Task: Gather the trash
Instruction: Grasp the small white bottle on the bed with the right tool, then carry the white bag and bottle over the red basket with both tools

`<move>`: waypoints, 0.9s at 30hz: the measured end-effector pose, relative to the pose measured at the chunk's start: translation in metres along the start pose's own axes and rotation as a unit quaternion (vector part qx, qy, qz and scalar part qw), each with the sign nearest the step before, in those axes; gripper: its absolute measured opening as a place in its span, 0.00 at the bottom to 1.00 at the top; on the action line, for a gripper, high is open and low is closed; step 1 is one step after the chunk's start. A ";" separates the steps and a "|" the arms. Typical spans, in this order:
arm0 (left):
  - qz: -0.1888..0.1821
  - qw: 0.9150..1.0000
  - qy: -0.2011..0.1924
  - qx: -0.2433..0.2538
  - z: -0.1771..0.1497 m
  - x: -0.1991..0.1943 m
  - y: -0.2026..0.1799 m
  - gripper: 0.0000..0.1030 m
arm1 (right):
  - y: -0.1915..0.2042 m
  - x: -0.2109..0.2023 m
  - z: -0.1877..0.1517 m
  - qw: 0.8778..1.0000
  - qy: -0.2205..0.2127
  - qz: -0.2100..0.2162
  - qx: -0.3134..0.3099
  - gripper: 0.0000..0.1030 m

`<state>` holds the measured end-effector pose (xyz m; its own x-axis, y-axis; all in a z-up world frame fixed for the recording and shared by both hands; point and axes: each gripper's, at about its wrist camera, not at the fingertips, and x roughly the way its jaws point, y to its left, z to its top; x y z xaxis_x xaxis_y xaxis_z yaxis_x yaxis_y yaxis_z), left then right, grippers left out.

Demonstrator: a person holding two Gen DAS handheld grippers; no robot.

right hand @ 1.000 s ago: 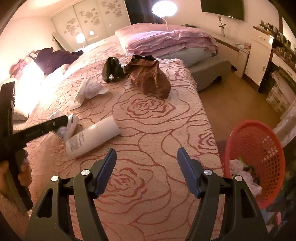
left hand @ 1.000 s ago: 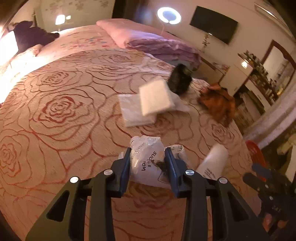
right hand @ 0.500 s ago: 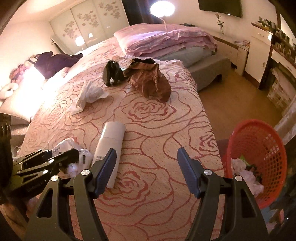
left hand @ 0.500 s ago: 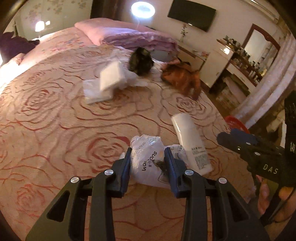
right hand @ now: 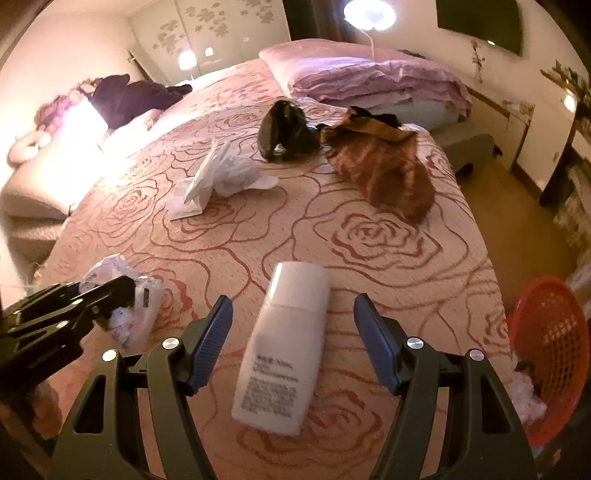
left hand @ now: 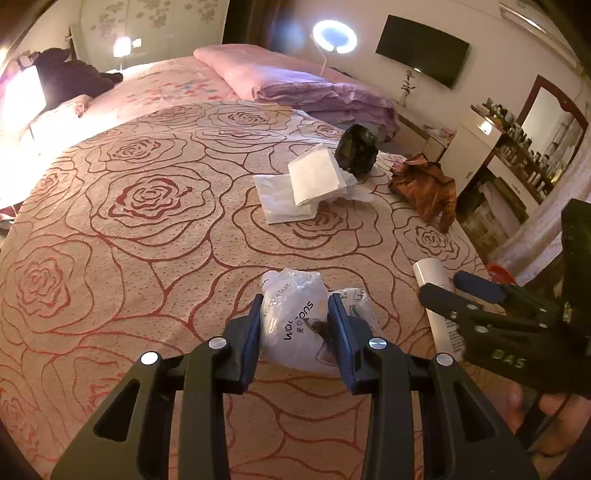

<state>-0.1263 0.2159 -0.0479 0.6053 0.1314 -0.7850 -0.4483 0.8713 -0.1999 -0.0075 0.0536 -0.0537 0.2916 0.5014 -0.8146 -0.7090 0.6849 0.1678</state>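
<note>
Jaws of the left gripper (left hand: 294, 314) are clamped on a crumpled white plastic bag (left hand: 291, 317) with dark lettering, the bag bulging up between the two black fingers above the rose-patterned bedspread (left hand: 147, 229). The right gripper (right hand: 293, 343) stands with its jaws apart and has just been closing a little; a white bottle (right hand: 282, 350) lies on the bedspread between the blue pads, its cap end pointing away from the camera, and neither pad touches it. In the left wrist view the right gripper (left hand: 441, 288) shows from the side, low over the same bottle (left hand: 432, 273) near the bed's edge, with part of a hand (left hand: 557, 413) beneath its body.

Further up the bed lie white tissue packets (left hand: 303, 188), a dark crumpled bag (left hand: 357, 149) just beyond them, and a brown wrapper (left hand: 424, 188) to the right. A red mesh basket (right hand: 554, 350) stands on the floor beside the bed, with white and dark scraps inside. Folded pink bedding (right hand: 365, 77) sits at the far end, and a ring light (left hand: 334, 35) glows behind it.
</note>
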 end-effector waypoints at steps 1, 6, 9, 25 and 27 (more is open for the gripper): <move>0.001 1.000 0.000 0.001 0.000 0.000 0.000 0.32 | 0.002 0.002 0.001 1.000 0.002 -0.002 -0.005 0.58; 0.001 1.000 -0.001 0.001 -0.001 0.000 0.002 0.32 | 0.008 0.012 0.001 0.999 0.009 -0.019 -0.027 0.42; 0.000 1.000 0.000 -0.001 0.000 0.001 0.003 0.32 | 0.008 0.011 0.000 0.999 0.004 -0.021 -0.032 0.39; -0.007 1.000 -0.014 0.007 0.005 -0.003 -0.003 0.32 | -0.009 -0.009 -0.005 1.000 -0.013 -0.011 -0.013 0.36; -0.009 1.000 -0.017 0.009 0.006 -0.005 -0.004 0.32 | -0.012 -0.014 -0.005 1.000 -0.018 -0.010 -0.010 0.36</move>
<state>-0.1236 0.2141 -0.0398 0.6348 0.1321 -0.7613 -0.4257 0.8820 -0.2019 -0.0061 0.0363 -0.0471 0.3282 0.5063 -0.7975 -0.7152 0.6847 0.1403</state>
